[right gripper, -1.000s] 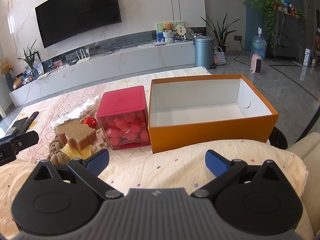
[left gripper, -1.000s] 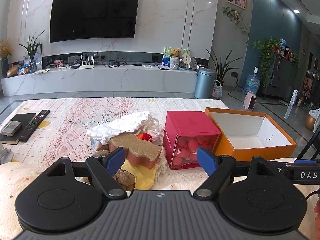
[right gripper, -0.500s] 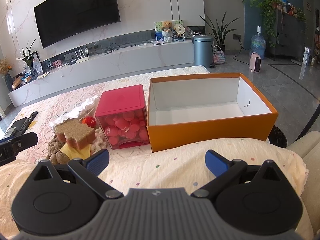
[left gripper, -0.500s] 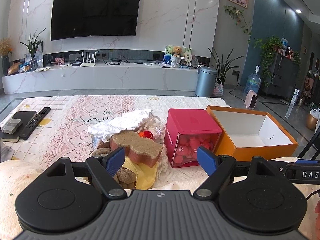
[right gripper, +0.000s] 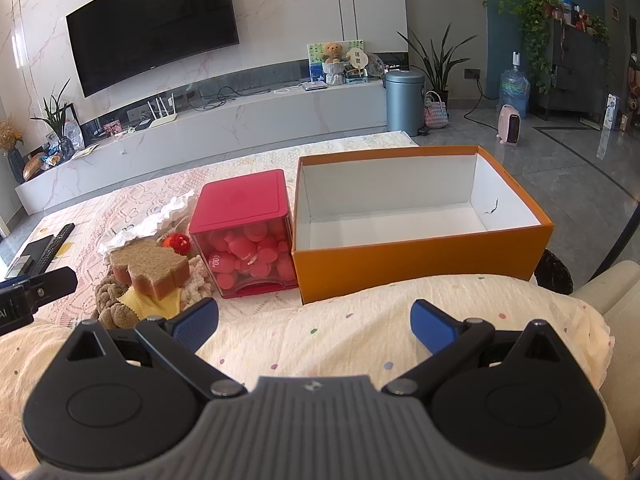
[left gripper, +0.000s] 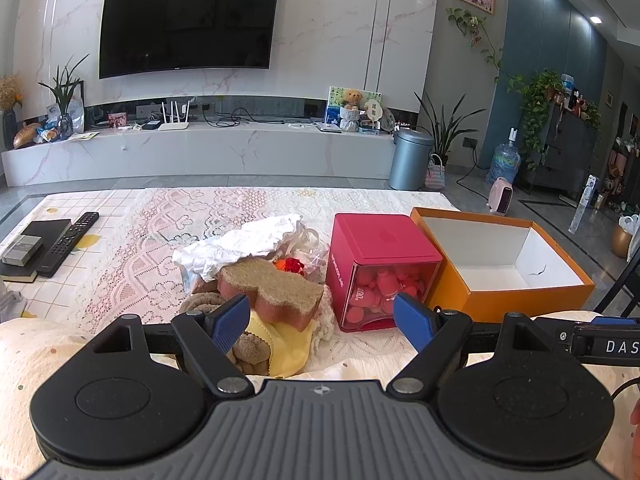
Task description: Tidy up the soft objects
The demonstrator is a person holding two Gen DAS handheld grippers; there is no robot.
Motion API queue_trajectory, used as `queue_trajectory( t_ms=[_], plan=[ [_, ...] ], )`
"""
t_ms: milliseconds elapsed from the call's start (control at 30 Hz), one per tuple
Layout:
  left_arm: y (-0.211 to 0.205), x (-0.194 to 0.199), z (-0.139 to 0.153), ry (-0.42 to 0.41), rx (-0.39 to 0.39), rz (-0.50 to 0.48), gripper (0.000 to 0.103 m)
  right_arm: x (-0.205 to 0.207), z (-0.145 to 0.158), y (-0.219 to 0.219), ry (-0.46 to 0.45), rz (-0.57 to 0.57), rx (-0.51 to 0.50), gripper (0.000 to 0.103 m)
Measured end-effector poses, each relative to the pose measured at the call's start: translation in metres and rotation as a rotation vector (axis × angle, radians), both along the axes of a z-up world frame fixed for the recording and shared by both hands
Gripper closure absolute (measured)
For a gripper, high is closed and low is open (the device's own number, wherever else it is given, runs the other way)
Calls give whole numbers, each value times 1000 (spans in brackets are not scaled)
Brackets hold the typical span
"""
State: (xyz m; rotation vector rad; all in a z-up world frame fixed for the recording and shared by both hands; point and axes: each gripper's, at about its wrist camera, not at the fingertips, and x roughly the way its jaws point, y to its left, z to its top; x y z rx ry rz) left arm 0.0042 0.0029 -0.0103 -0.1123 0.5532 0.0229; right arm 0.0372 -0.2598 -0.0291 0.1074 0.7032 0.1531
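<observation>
Progress: none visible so far. Orange box (right gripper: 420,248) sits empty on the lace-covered table (left gripper: 132,240), white interior bare apart from a small dark mark. All soft items lie in one pile (left gripper: 256,280) left of the red container (right gripper: 244,232), which stands just beside the box.

Pile contents, as far as visible: brown-topped sponge (left gripper: 272,288) on top, yellow cloth (left gripper: 280,340) under it, brown knitted piece (right gripper: 112,300) at the near edge, crumpled white fabric (left gripper: 244,244) behind, a small red item (left gripper: 292,266) at the back. Red container is closed and holds pink rounded pieces; whether these count as soft objects I cannot tell.

Left gripper (left gripper: 322,318): jaws spread wide, nothing between them, aimed over the pile's near edge and the red container. Right gripper (right gripper: 314,326): jaws spread wide, empty, above the dotted cream cushion (right gripper: 360,328), facing the orange box.

Remaining, by my judgement: every pile item probably has to go into the box; the sponge is the most accessible first pick.

Versus one second ago: left view shows pile and container slightly larger and lower in frame, so the left gripper has edged closer. Right view is nearly unchanged. No object has moved.
</observation>
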Motion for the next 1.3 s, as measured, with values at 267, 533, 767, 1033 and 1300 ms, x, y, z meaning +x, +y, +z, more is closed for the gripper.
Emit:
queue_trajectory(
  t_ms=[267, 533, 767, 1033, 1300],
  plan=[
    [0, 0, 0, 2, 0, 0, 7, 0, 2, 0, 5, -2, 0, 3],
    [-1, 0, 0, 3, -2, -5, 7, 0, 1, -1, 4, -2, -1, 3],
    [-4, 1, 3, 9, 5, -15, 7, 2, 0, -2, 7, -9, -1, 3],
    [-5, 1, 4, 12, 8, -17, 7, 2, 0, -1, 7, -8, -1, 3],
    [-5, 4, 2, 19, 15, -23, 7, 3, 0, 0, 1, -6, -2, 3]
  ],
)
